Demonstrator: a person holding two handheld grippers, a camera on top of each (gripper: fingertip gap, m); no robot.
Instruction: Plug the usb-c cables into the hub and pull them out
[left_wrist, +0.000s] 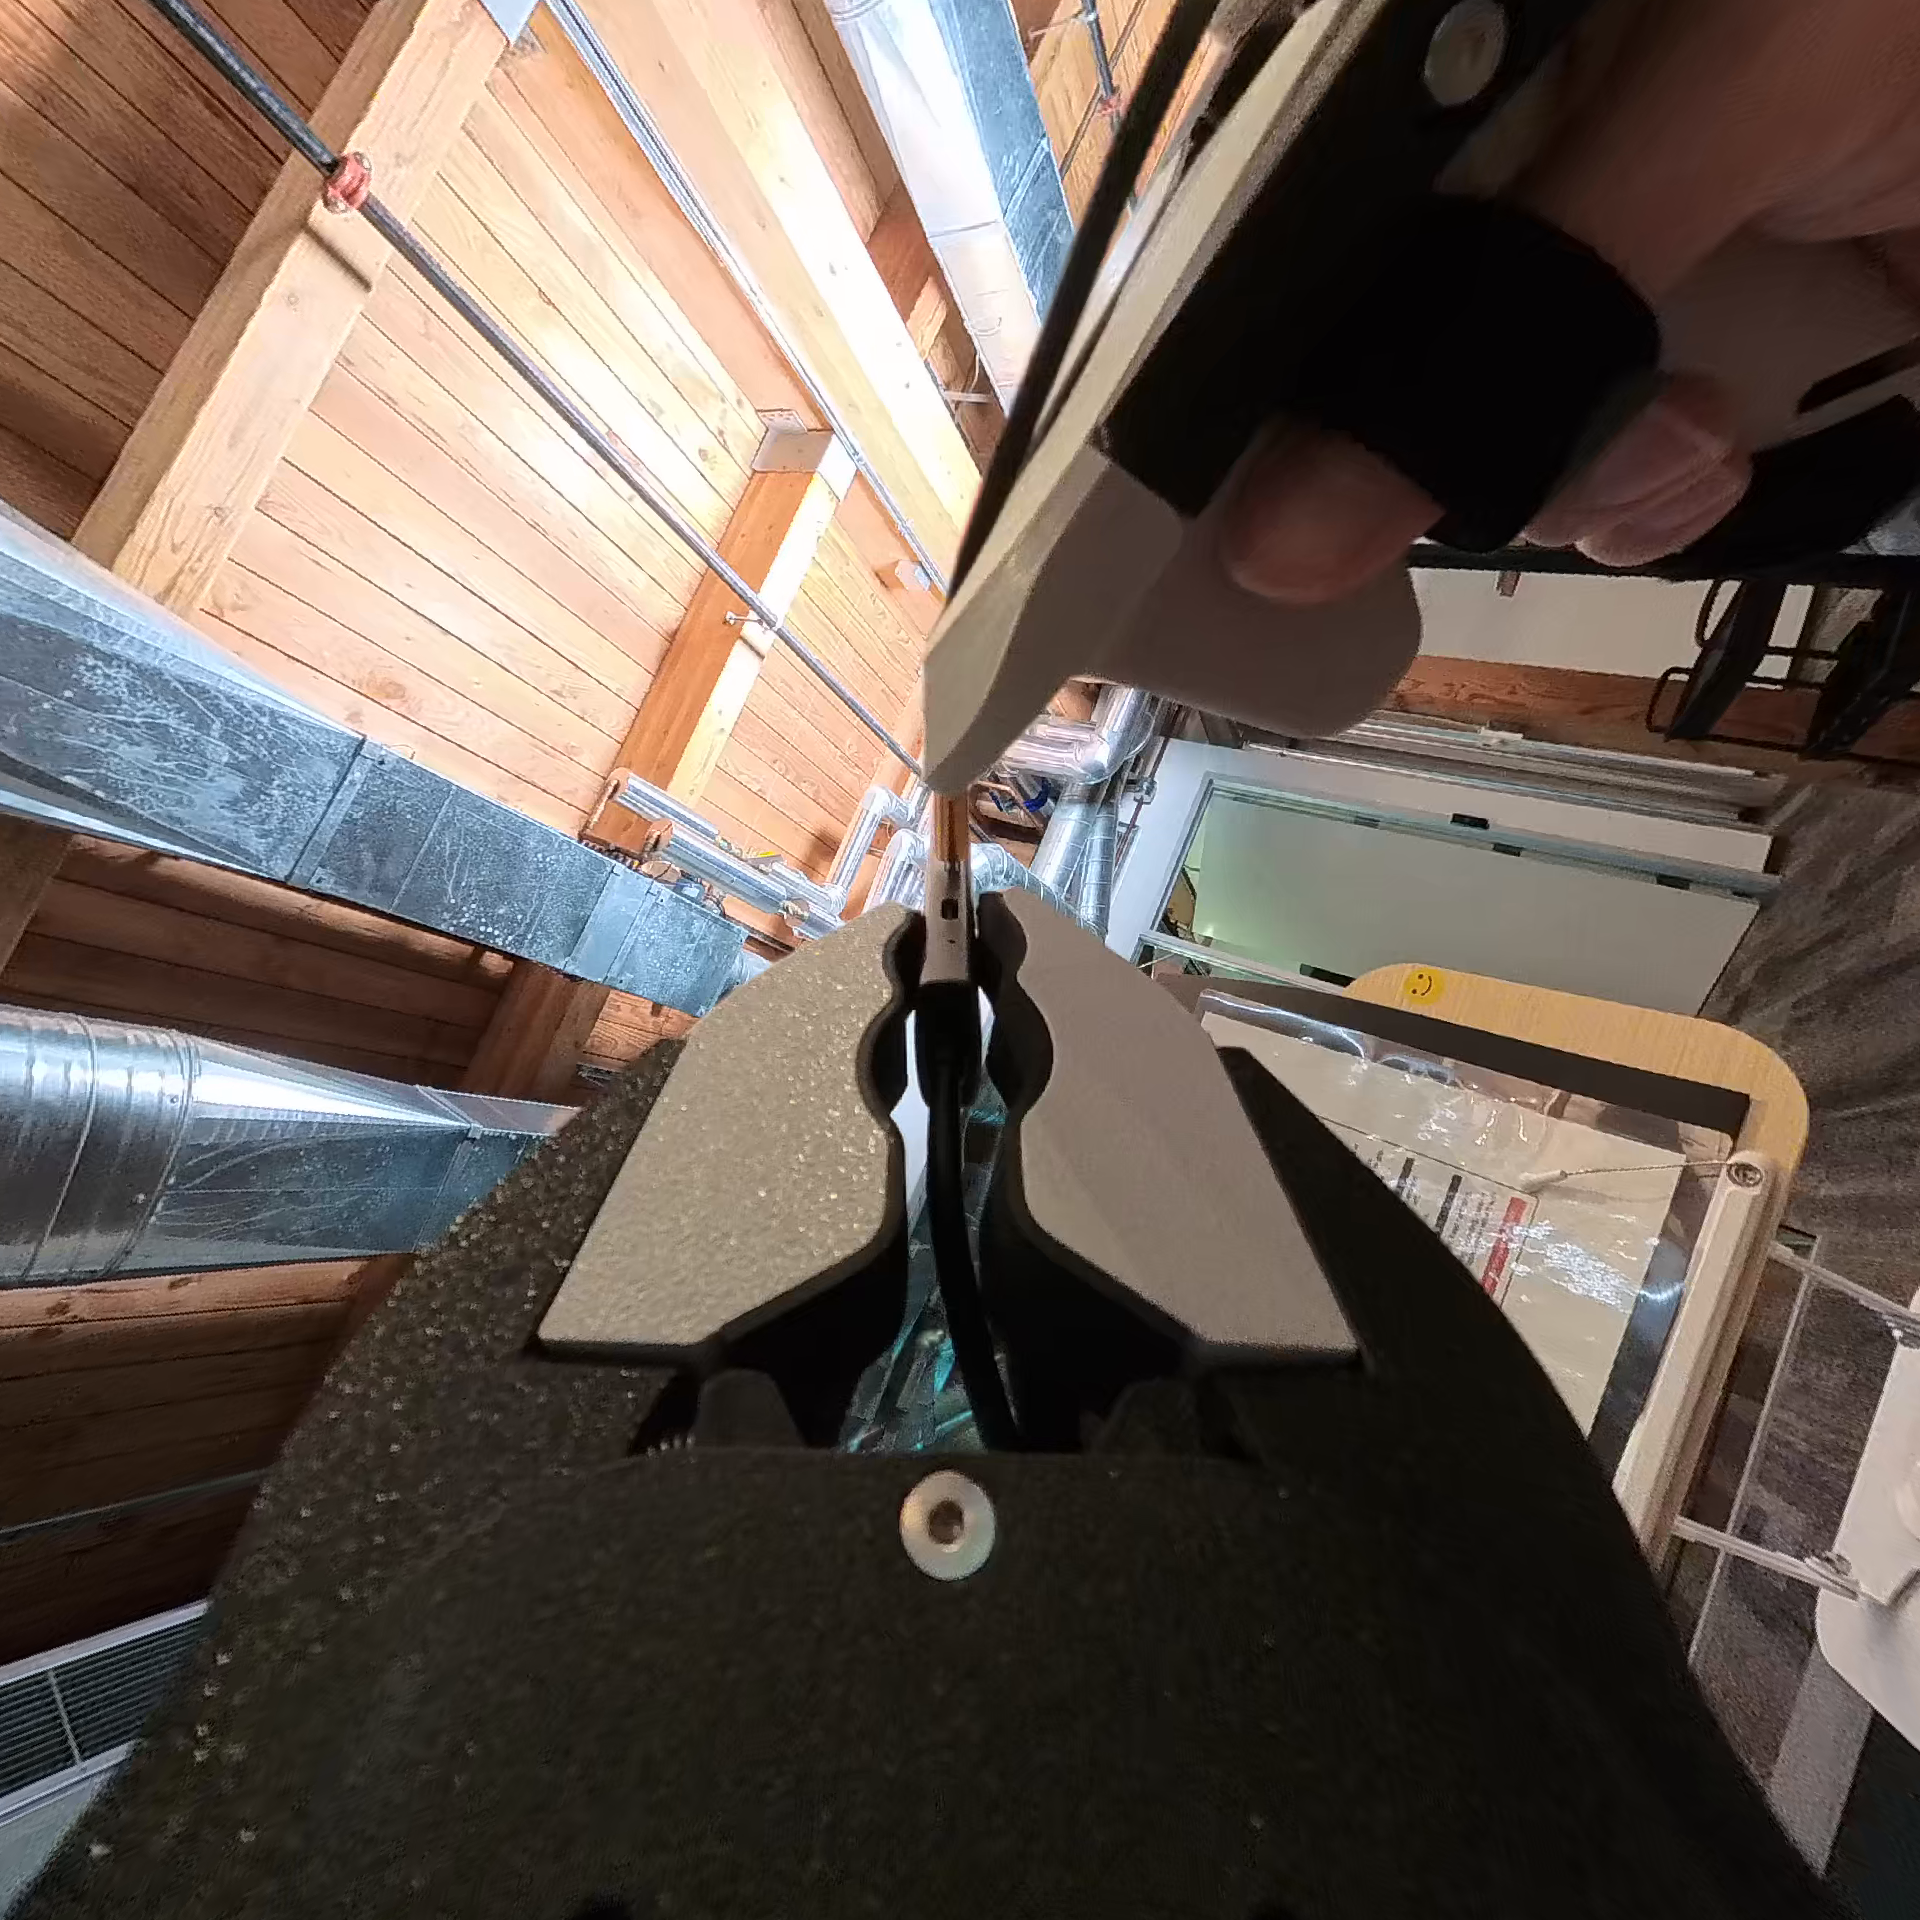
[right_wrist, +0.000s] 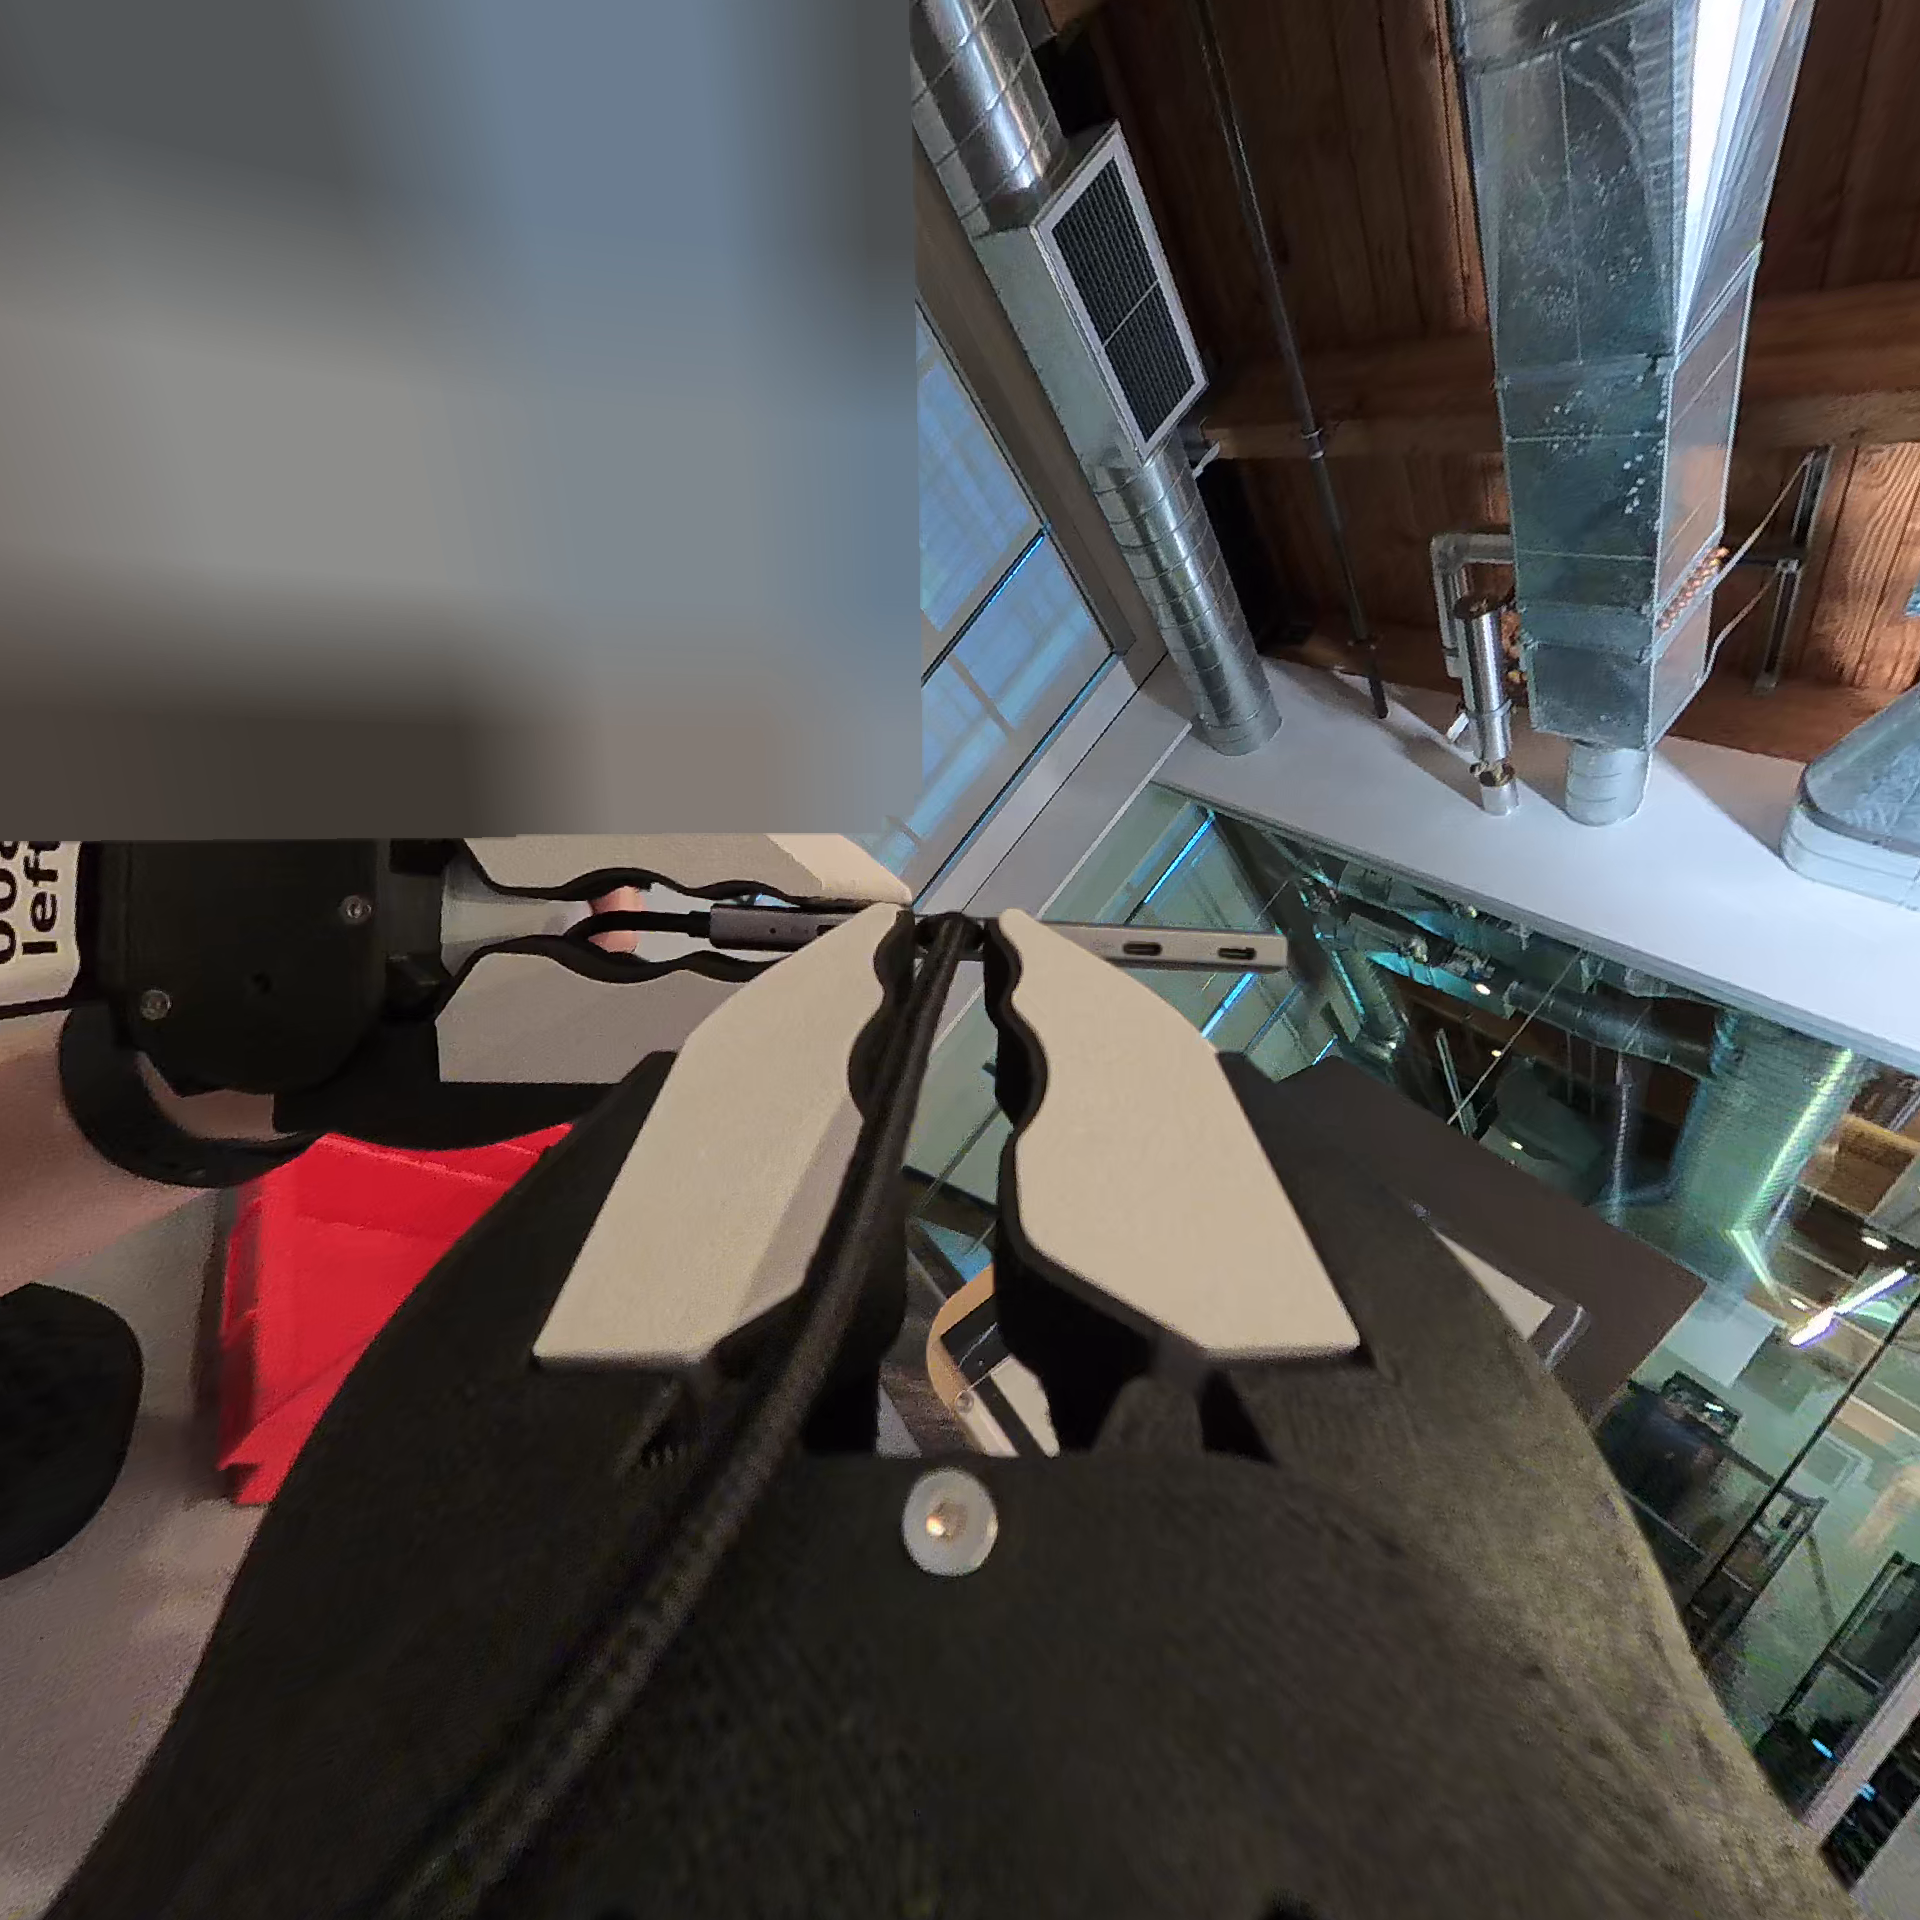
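Black gripper body fills the bottom of the left wrist view; left gripper (left_wrist: 951, 914) points up toward a wooden ceiling (left_wrist: 499, 436), its two fingers nearly closed, pinching one silver-and-black usb-c plug (left_wrist: 943, 940). One black cable (left_wrist: 961, 1226) runs back from the plug between the fingers. Plug tip meets the narrow end of a flat grey piece, apparently the hub (left_wrist: 940, 764) seen end-on, though I cannot tell for sure. That end sits at the tip of the right gripper (left_wrist: 1174, 582), which comes in from upper right. One hand (left_wrist: 1662, 343) wraps the right gripper's handle, two fingertips visible. Three metal ducts (left_wrist: 343, 790) cross the ceiling.

Right wrist view: right gripper (right_wrist: 948, 923) nearly closed at the tips, clamping one slim silver hub (right_wrist: 1184, 948) held level and edge-on. Two empty usb-c ports show on the hub's exposed right part. One braided black cable (right_wrist: 831, 1226) trails back between the fingers. Left gripper (right_wrist: 727, 940) comes from the left, clamped on the grey plug (right_wrist: 769, 928), whose tip goes out of sight behind the right gripper's finger. One red bin (right_wrist: 353, 1288) sits below it, contents not visible.
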